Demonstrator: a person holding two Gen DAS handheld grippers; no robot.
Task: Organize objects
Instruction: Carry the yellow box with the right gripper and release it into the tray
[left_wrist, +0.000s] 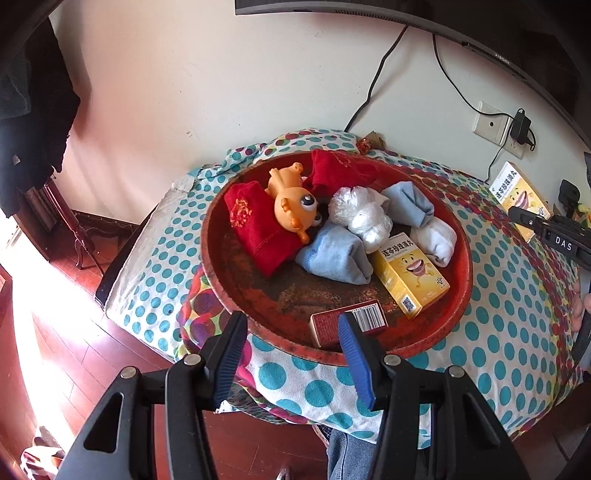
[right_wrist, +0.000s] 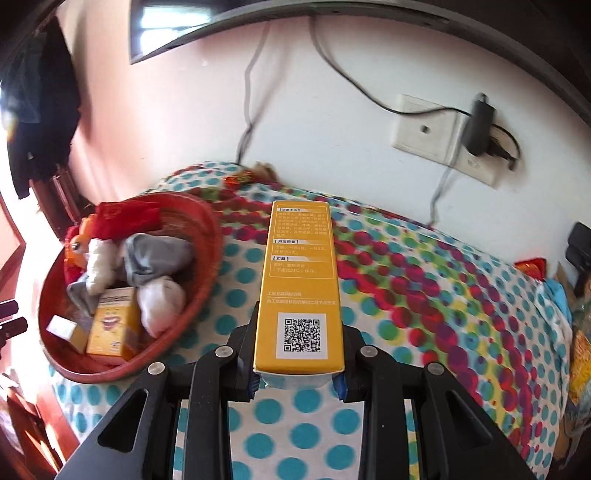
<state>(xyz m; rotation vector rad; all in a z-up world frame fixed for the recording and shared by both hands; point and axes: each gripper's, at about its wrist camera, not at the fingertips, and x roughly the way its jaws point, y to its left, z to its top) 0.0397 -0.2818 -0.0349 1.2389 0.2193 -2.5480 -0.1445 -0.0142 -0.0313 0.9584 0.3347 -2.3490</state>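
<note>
I see the tabletop (left_wrist: 498, 332) under a soft polka-dot cloth, teal dots nearest me and red and multicoloured ones further off. On it, just ahead of my left jaws, sits a wide round red basin (left_wrist: 463, 258), its inside worn dark and patchy.

Inside the basin, beyond the left jaws, lie two folded red cloths (left_wrist: 258, 229), two pale blue rolled socks (left_wrist: 332, 254), a white sock (left_wrist: 436, 240), a crinkled clear plastic bundle (left_wrist: 360, 214) and a glossy orange rubber toy (left_wrist: 295, 206) with bulging eyes. A yellow carton (left_wrist: 410, 273) with a laughing cartoon lies ahead and right of the jaws, and a small red box (left_wrist: 351, 321) with a barcode sits nearest, right at the tip of the right-hand blue pad.

My left gripper (left_wrist: 291, 354) stands about half open, holding nothing, its ribbed blue pads straddling the basin's near rim.

My right gripper (right_wrist: 299, 373) is clamped on a second carton (right_wrist: 301, 288), a long yellow cardboard box running straight out from the jaws over the cloth, its QR code nearest me. The basin is off to the left of these jaws.

Only the left view shows this carton's cartoon front; only the right view shows its printed back. The red box is clear only in the left view.
</note>
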